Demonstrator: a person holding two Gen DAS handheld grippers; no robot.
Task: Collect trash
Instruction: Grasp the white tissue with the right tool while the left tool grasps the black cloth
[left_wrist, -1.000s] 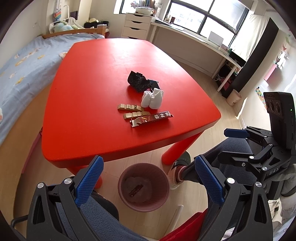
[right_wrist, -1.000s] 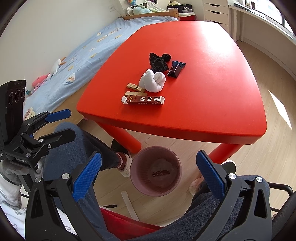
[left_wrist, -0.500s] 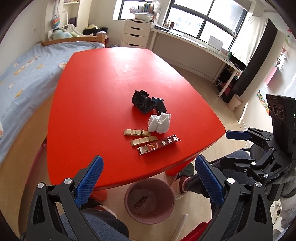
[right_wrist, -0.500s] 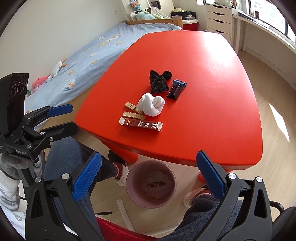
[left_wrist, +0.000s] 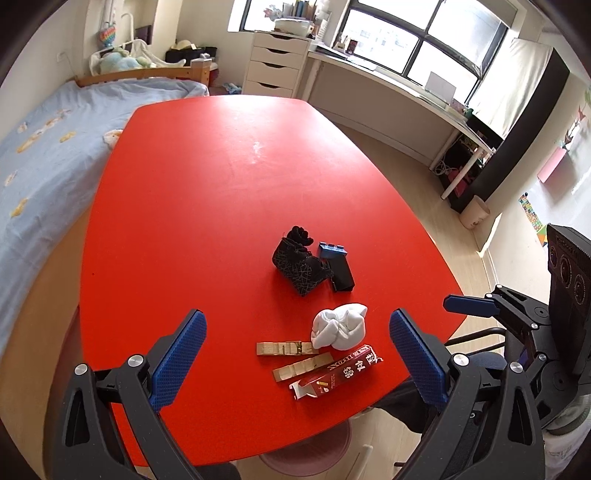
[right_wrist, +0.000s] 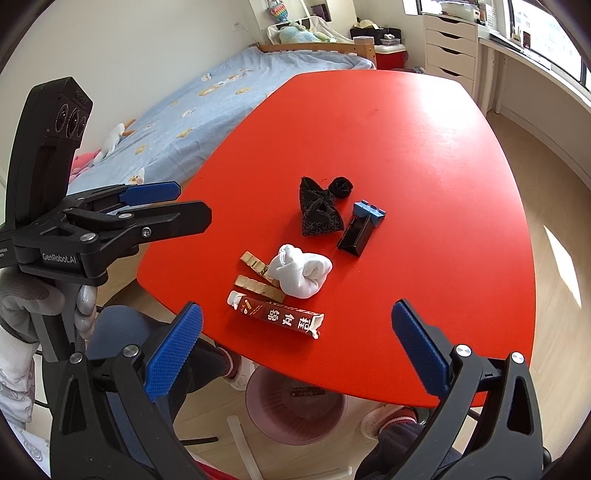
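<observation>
A dark red wrapper (left_wrist: 334, 374) (right_wrist: 276, 314) with white characters lies near the front edge of the red table (left_wrist: 207, 206) (right_wrist: 424, 155). Behind it lie two gold wrapper strips (left_wrist: 286, 348) (right_wrist: 258, 286), a white rolled sock (left_wrist: 340, 325) (right_wrist: 300, 275), a black sock (left_wrist: 301, 264) (right_wrist: 317, 214) and a blue-and-black block (left_wrist: 338, 267) (right_wrist: 362, 229). A pink trash bin (right_wrist: 295, 404) (left_wrist: 306, 454) stands on the floor under the table's edge, with a wrapper inside. My left gripper (left_wrist: 297, 360) and right gripper (right_wrist: 295, 352) hover open above the table's near edge, holding nothing.
A bed with a blue cover (left_wrist: 40, 147) (right_wrist: 221, 92) runs along the table's left side. A white drawer unit (left_wrist: 277, 62) and a long desk (left_wrist: 388, 92) stand under the windows. The person's legs and shoes (right_wrist: 236, 365) are beside the bin.
Both grippers have risen and moved forward over the table's edge; the items on the table appear nearer and the bin has slid mostly under the edge. Both stay open.
</observation>
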